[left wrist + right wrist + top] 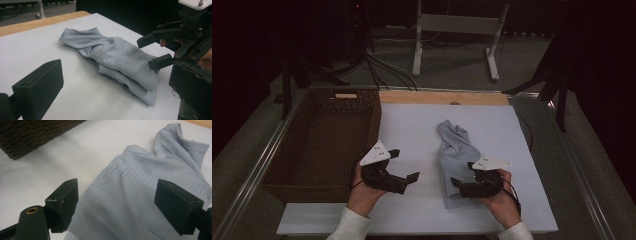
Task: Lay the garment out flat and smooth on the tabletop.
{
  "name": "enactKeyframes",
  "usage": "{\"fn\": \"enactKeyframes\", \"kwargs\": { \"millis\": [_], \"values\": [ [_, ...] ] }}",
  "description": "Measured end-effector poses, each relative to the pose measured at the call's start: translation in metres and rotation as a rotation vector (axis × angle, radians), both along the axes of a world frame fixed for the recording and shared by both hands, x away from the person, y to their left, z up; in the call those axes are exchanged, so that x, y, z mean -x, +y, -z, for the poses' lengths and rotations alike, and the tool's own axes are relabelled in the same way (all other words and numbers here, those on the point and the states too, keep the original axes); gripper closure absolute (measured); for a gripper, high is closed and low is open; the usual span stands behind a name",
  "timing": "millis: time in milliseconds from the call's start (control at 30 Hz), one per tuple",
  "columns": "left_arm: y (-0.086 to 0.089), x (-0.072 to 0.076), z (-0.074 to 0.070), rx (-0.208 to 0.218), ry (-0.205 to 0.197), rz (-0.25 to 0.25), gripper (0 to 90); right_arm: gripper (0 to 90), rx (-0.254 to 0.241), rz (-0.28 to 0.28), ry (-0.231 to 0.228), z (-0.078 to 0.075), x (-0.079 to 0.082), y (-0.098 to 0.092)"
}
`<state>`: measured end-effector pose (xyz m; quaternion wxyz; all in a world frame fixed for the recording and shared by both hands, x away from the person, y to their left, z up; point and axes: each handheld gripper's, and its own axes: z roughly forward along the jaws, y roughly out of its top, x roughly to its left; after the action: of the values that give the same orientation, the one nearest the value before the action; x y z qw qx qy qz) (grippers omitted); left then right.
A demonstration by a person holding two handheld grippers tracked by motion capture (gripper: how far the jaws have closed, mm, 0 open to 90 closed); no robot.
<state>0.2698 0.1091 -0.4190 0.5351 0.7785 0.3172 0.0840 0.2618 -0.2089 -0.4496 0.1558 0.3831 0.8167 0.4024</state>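
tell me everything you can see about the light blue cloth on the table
The light blue cloth is a soft knit garment, loosely folded into a long crumpled bundle. It has ribbed bands, a row of small openwork holes and a hemmed opening at its far end. It lies flat on the white table top, right of the wicker basket and apart from it. The right gripper is over its near end, jaws open with the fabric between them, not pinched.

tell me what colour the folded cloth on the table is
Pale grey-blue cloth, plain with ribbed bands; it shows best in the left gripper view.
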Motion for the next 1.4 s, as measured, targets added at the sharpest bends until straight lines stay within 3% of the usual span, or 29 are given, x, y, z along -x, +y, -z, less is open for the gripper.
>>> {"fn": "enactKeyframes", "kwargs": {
  "millis": [467,733,900,967,1100,1133,1267,1400],
  "values": [
    [0.000,0.000,0.000,0.002,-0.002,0.000,0.3,19.6,0.039,0.007,-0.004,0.005,-0.004,0.023],
    [0.000,0.000,0.000,0.002,-0.002,0.002,0.3,25.4,0.111,0.003,-0.012,0.014,-0.005,0.037],
    [0.000,0.000,0.000,0.002,-0.001,0.002,0.3,33.3,0.137,0.007,0.000,0.019,-0.006,0.039],
    [0.000,0.000,0.000,0.001,0.001,0.002,0.3,46.0,0.157,-0.011,0.015,0.021,-0.007,0.041],
    [-0.001,0.000,0.000,0.002,0.001,0.002,0.3,53.4,0.172,-0.006,0.017,0.022,-0.007,0.041],
    [-0.001,0.000,0.000,0.002,0.001,0.002,0.3,65.1,0.175,0.001,0.028,0.023,-0.007,0.039],
    [-0.001,0.000,0.001,0.002,0.001,0.003,0.3,79.1,0.159,-0.001,0.032,0.020,-0.008,0.035],
    [0.000,0.000,0.000,0.002,0.000,0.003,0.3,83.0,0.143,0.004,0.028,0.017,-0.008,0.030]
  ]
}}
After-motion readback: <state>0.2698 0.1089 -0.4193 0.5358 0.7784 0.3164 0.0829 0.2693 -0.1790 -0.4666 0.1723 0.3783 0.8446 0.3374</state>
